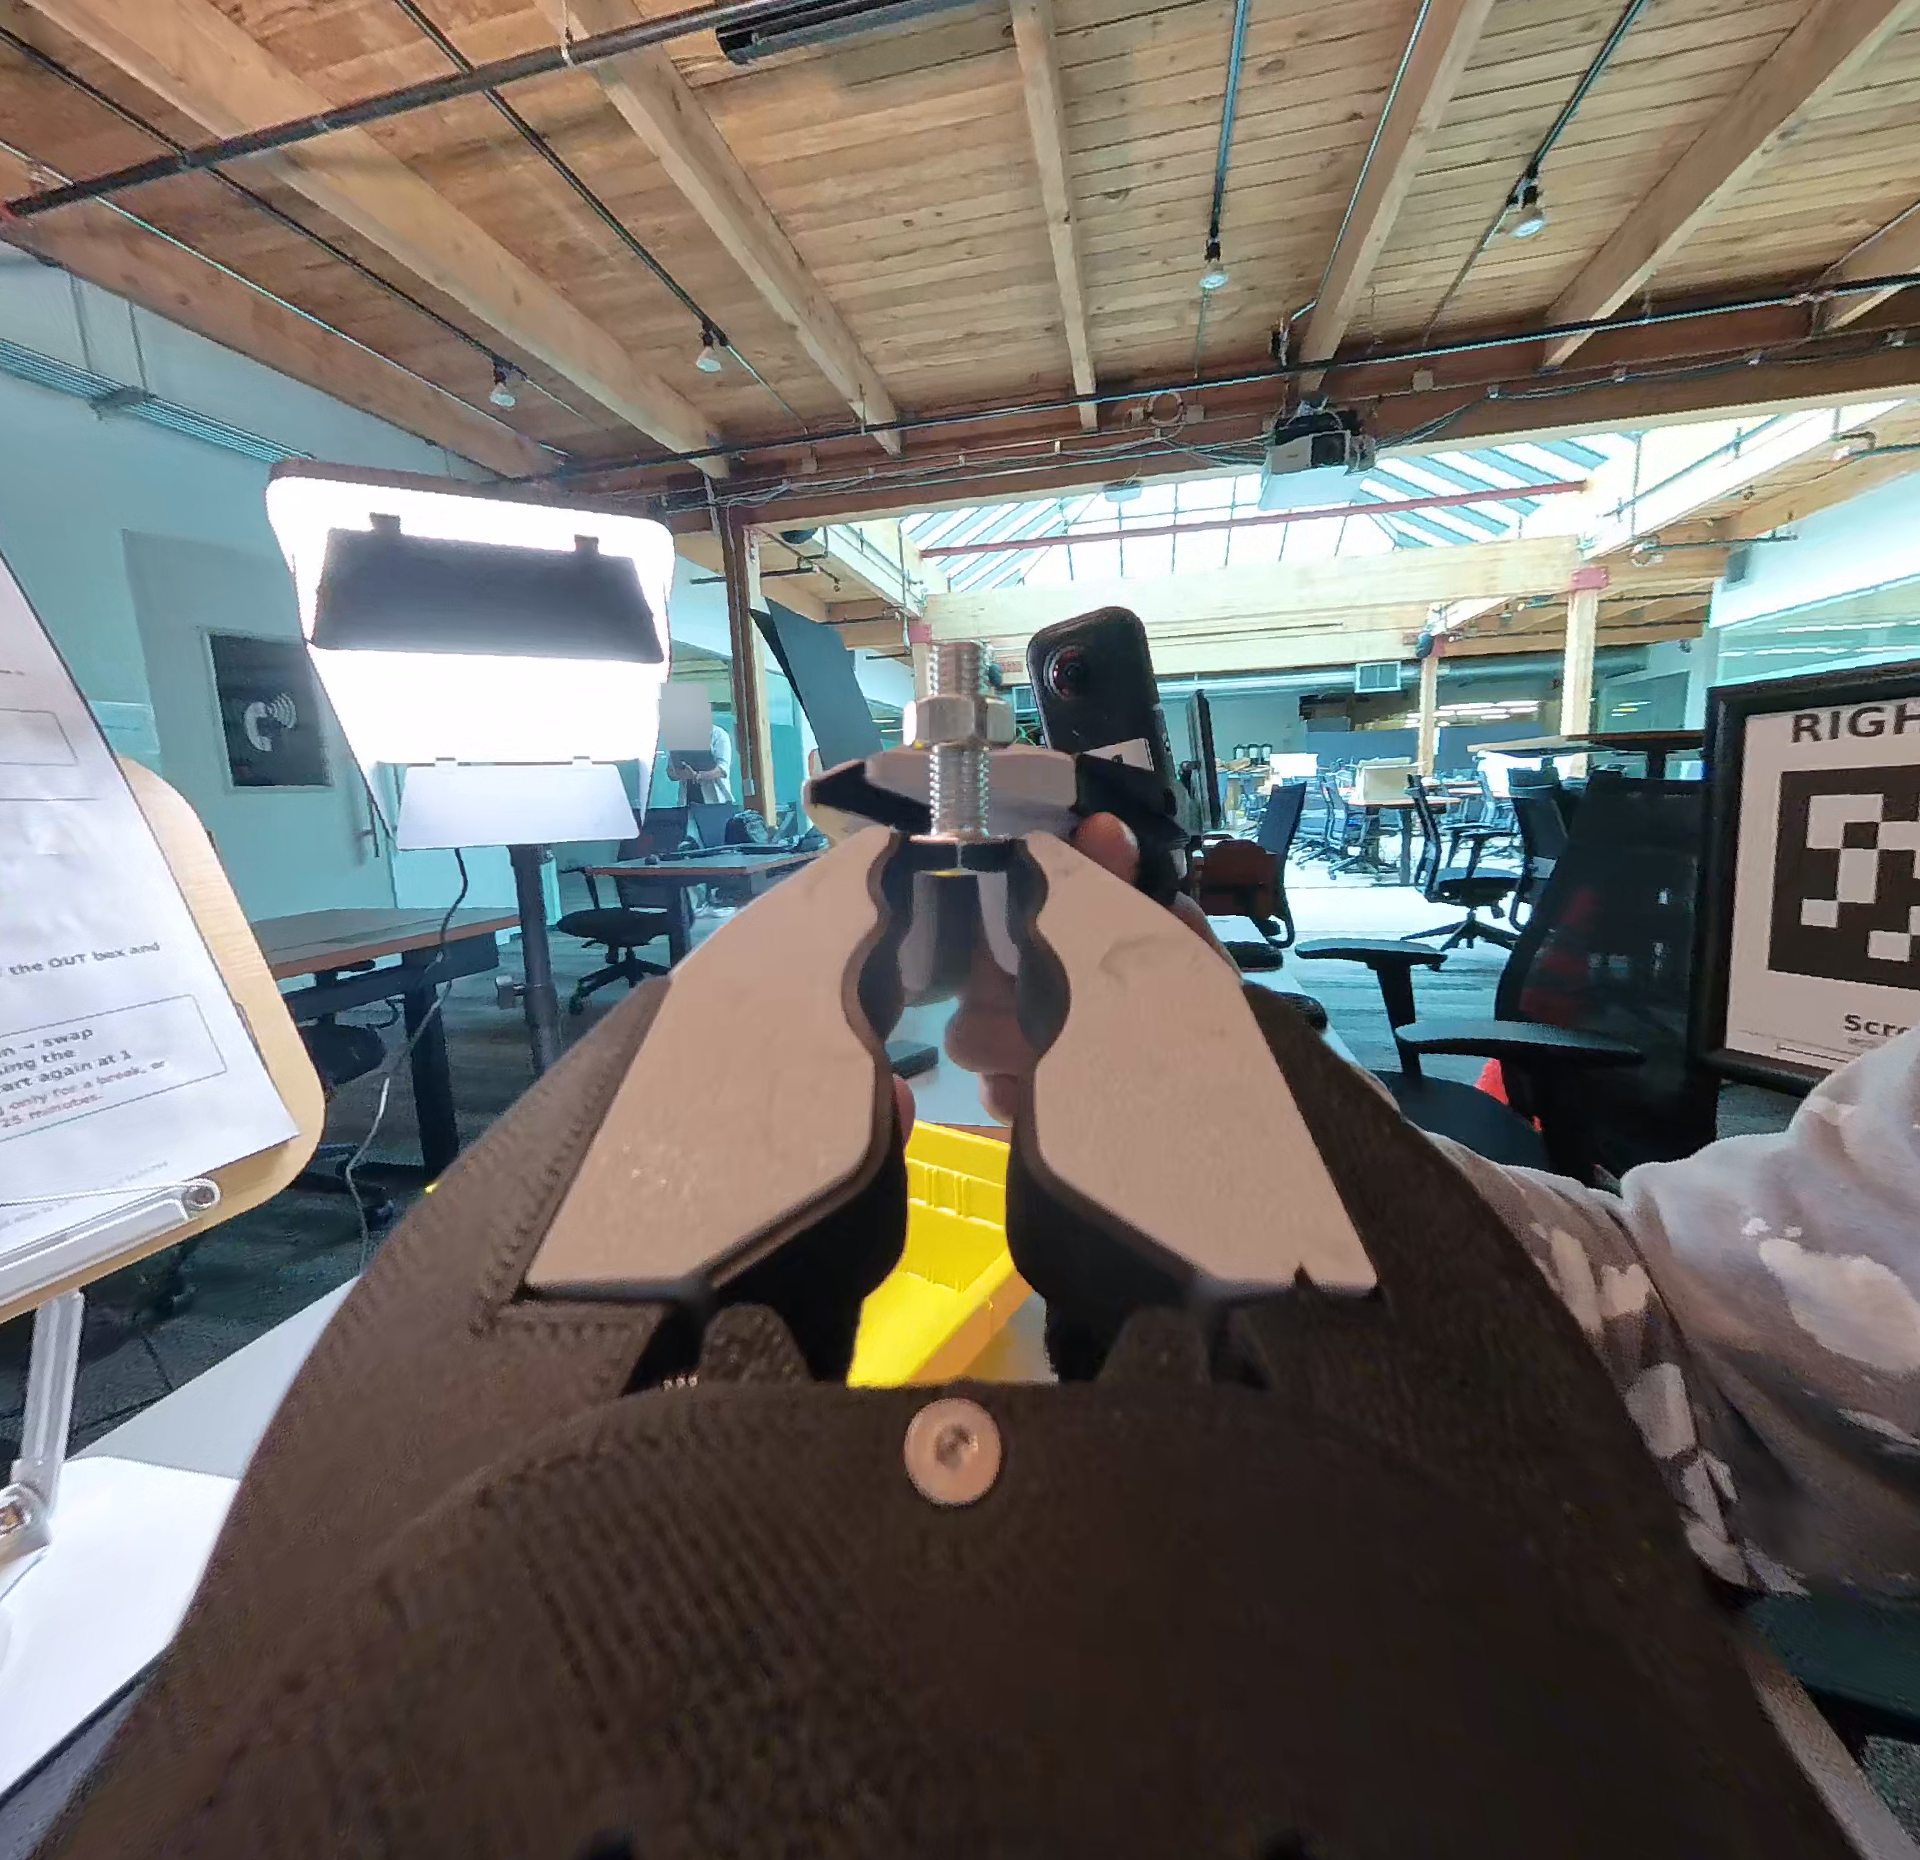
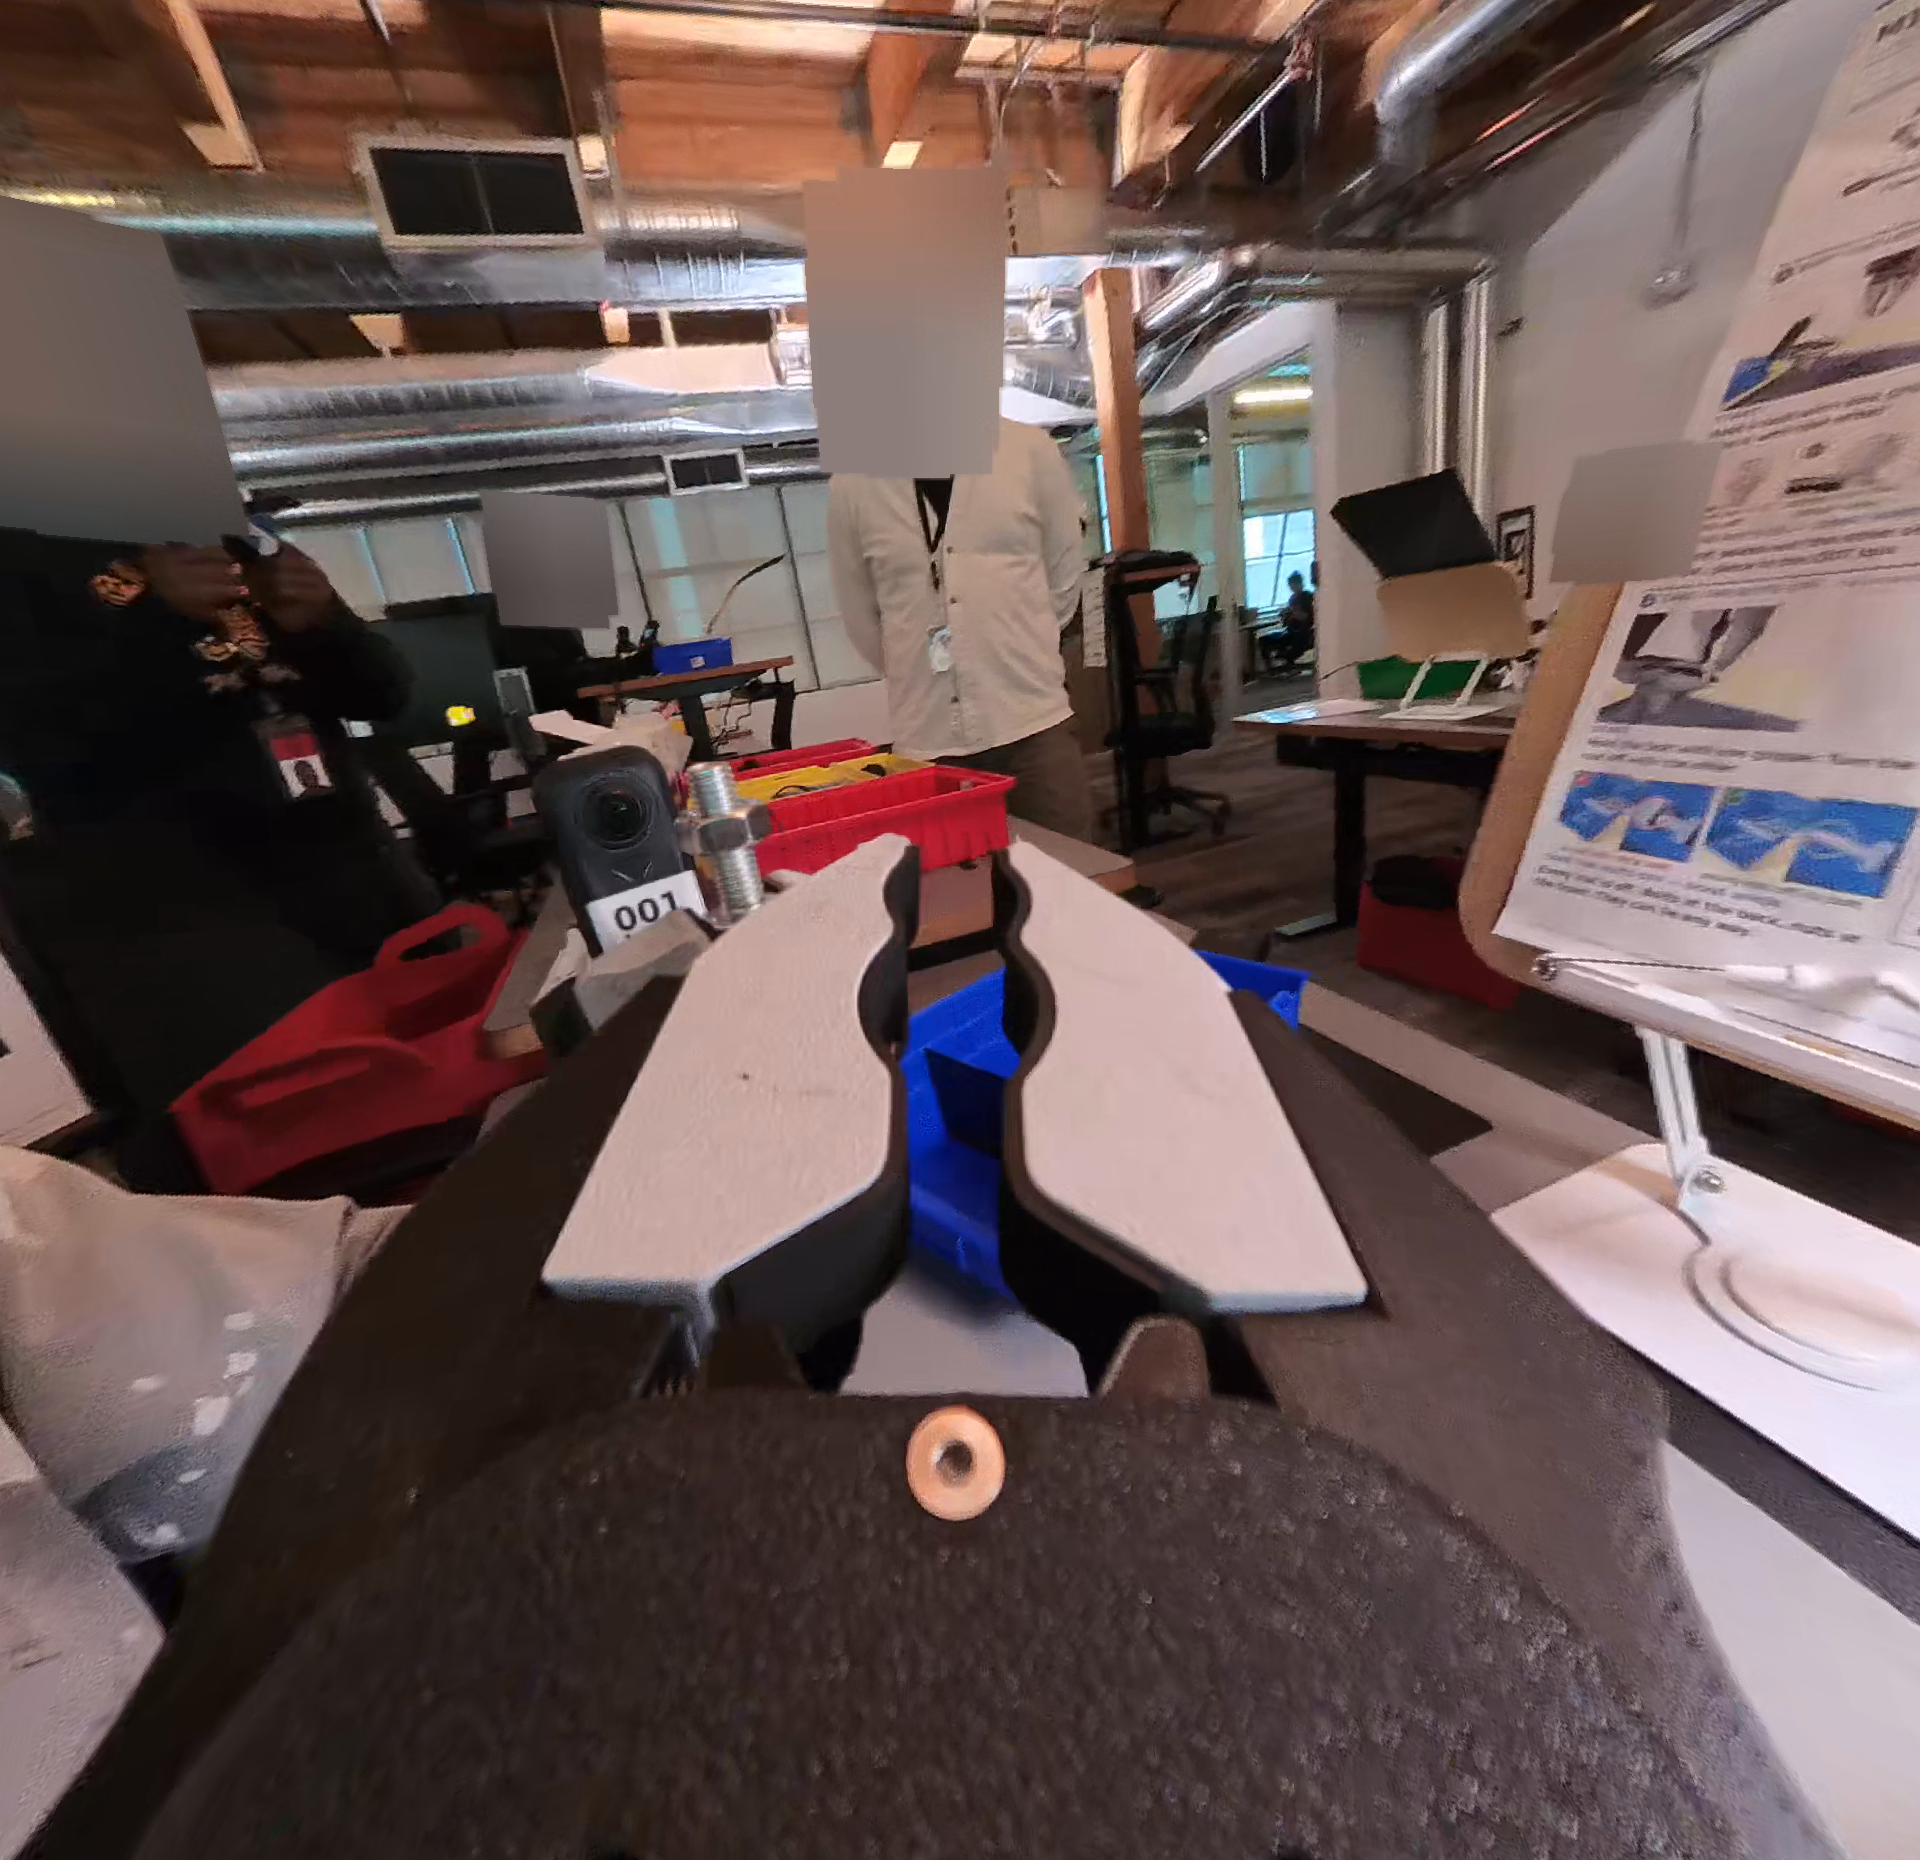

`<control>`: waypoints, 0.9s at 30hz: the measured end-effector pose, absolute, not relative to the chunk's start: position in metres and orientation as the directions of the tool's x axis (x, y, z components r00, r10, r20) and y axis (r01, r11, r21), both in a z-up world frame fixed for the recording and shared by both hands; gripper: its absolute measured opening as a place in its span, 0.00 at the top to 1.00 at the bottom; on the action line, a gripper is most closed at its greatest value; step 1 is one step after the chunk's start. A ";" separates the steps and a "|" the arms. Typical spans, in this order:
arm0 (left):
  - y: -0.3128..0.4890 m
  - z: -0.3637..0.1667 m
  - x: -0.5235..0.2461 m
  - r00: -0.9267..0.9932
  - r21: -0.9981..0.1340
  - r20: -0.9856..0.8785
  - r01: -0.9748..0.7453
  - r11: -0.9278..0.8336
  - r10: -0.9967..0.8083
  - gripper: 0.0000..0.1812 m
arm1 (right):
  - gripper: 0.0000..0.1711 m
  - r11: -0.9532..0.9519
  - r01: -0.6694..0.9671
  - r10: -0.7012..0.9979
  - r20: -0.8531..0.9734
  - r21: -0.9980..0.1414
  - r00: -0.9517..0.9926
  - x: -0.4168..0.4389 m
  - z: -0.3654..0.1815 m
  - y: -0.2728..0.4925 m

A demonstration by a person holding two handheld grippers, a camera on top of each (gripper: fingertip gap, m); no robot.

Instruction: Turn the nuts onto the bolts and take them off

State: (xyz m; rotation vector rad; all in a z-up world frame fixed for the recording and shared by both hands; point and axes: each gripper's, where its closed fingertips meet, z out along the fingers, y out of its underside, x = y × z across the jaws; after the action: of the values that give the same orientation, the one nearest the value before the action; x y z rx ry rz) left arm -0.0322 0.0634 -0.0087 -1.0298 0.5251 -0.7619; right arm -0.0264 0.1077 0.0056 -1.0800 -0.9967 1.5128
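In the left wrist view my left gripper (image 1: 956, 854) is shut on the hex head of a steel bolt (image 1: 954, 802) and holds it upright. A steel nut (image 1: 954, 721) sits on the thread near the top. The grey fingers (image 1: 1029, 802) of the right gripper lie crosswise just behind the shaft, below the nut. In the right wrist view my right gripper (image 2: 958, 860) has a narrow gap between its jaws and nothing in it. The bolt (image 2: 732, 875) with its nut (image 2: 724, 828) stands just left of its left finger.
A yellow bin (image 1: 945, 1239) lies below the left gripper, a blue bin (image 2: 956, 1083) below the right. Red bins (image 2: 894, 823) and a red carrier (image 2: 343, 1052) stand beyond. Clipboard stands (image 1: 104, 979) (image 2: 1714, 771) flank the white table (image 1: 156, 1498). Two people (image 2: 956, 615) stand behind. Spacing between my two grippers at the tips: around 5 cm.
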 end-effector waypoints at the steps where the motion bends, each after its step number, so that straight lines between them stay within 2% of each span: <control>1: 0.064 -0.008 -0.032 0.637 -0.901 -0.036 0.312 0.301 -0.770 0.90 | 0.90 -0.183 -0.241 0.979 -0.153 -0.953 -0.137 -0.026 0.006 0.105; 4: 0.067 -0.012 -0.033 0.642 -0.904 -0.020 0.317 0.289 -0.767 0.90 | 0.81 -0.160 -0.226 0.973 -0.115 -0.961 -0.199 -0.031 0.008 0.083; 6: 0.070 -0.015 -0.031 0.645 -0.908 -0.016 0.310 0.281 -0.764 0.90 | 0.79 -0.144 -0.206 0.970 -0.097 -0.968 -0.221 -0.037 0.006 0.071; 9: 0.069 -0.014 -0.030 0.642 -0.907 -0.014 0.315 0.281 -0.766 0.90 | 0.79 -0.136 -0.208 0.977 -0.096 -0.969 -0.192 -0.039 0.005 0.075; 11: 0.066 -0.011 -0.033 0.626 -0.898 -0.006 0.340 0.279 -0.780 0.90 | 0.90 -0.172 -0.231 0.981 -0.145 -0.957 -0.131 -0.033 0.007 0.094; 12: 0.066 -0.010 -0.033 0.633 -0.899 -0.013 0.331 0.286 -0.774 0.90 | 0.91 -0.166 -0.251 0.984 -0.144 -0.954 -0.105 -0.029 0.008 0.101; 18: 0.071 -0.015 -0.031 0.645 -0.906 -0.003 0.322 0.275 -0.765 0.90 | 0.79 -0.144 -0.218 0.978 -0.106 -0.965 -0.179 -0.035 0.008 0.077; 21: 0.071 -0.016 -0.028 0.647 -0.907 -0.001 0.321 0.274 -0.763 0.90 | 0.78 -0.138 -0.210 0.980 -0.102 -0.968 -0.171 -0.039 0.006 0.077; 22: 0.070 -0.015 -0.030 0.644 -0.902 0.006 0.333 0.274 -0.765 0.90 | 0.80 -0.153 -0.215 0.979 -0.118 -0.965 -0.166 -0.038 0.006 0.081; 23: 0.068 -0.013 -0.031 0.626 -0.898 0.004 0.346 0.273 -0.780 0.90 | 0.91 -0.177 -0.229 0.981 -0.153 -0.957 -0.119 -0.035 0.006 0.094; 24: 0.067 -0.012 -0.031 0.631 -0.899 0.001 0.340 0.275 -0.776 0.90 | 0.93 -0.176 -0.262 0.984 -0.160 -0.949 -0.079 -0.030 0.008 0.105; 27: 0.068 -0.011 -0.031 0.637 -0.900 0.004 0.338 0.275 -0.771 0.90 | 0.87 -0.175 -0.257 0.983 -0.156 -0.950 -0.094 -0.026 0.010 0.106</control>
State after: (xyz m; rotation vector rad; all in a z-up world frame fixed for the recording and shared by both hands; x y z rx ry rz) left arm -0.0313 0.0677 -0.0114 -1.0455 0.4887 -0.7859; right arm -0.0259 0.1058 0.0097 -1.0896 -0.9746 1.5002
